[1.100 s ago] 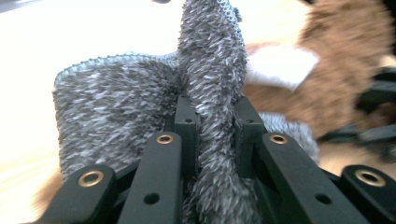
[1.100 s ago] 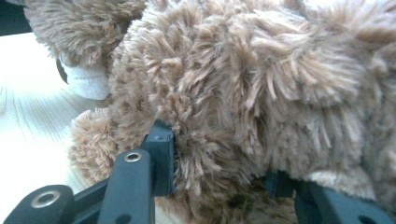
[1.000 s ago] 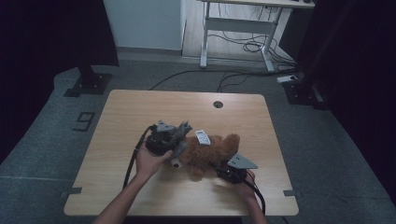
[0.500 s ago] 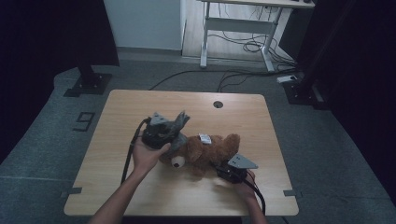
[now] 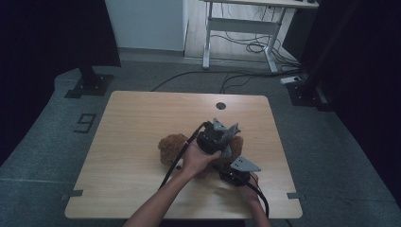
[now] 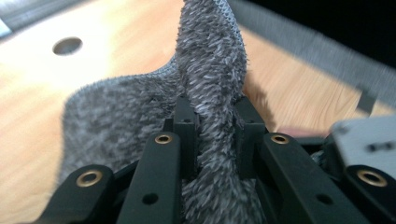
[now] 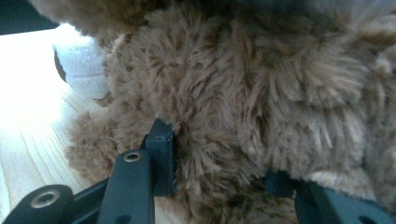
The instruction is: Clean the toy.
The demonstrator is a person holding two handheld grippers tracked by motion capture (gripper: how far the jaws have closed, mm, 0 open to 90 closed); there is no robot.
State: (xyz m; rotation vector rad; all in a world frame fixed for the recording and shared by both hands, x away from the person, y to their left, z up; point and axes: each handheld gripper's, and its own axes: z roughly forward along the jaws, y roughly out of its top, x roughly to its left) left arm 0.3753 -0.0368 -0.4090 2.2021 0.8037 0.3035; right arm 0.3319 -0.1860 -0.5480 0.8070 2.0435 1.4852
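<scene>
Teddy bear [image 5: 172, 147] lies near the surface's [image 5: 142, 123] front-right corner; the right tool [image 7: 219, 182] is clenched on its brown fur, while the left tool [image 6: 212, 121] pinches grey cloth [image 6: 210, 70] above it.

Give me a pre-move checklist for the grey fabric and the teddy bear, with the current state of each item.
1. Left hand-held gripper clamped on the fuzzy grey fabric piece: ok, the fabric is pinched between both pads.
2. Right hand-held gripper gripping the brown plush teddy bear: ok, its jaws are buried in the fur.
3. Bear resting on the light wooden table: ok in the high view.
4. Grey fabric free of the bear: cannot tell; the left hand hides where they meet.
5. Cables clear of the bear: cannot tell; the left gripper's black cable runs close beside it.
</scene>
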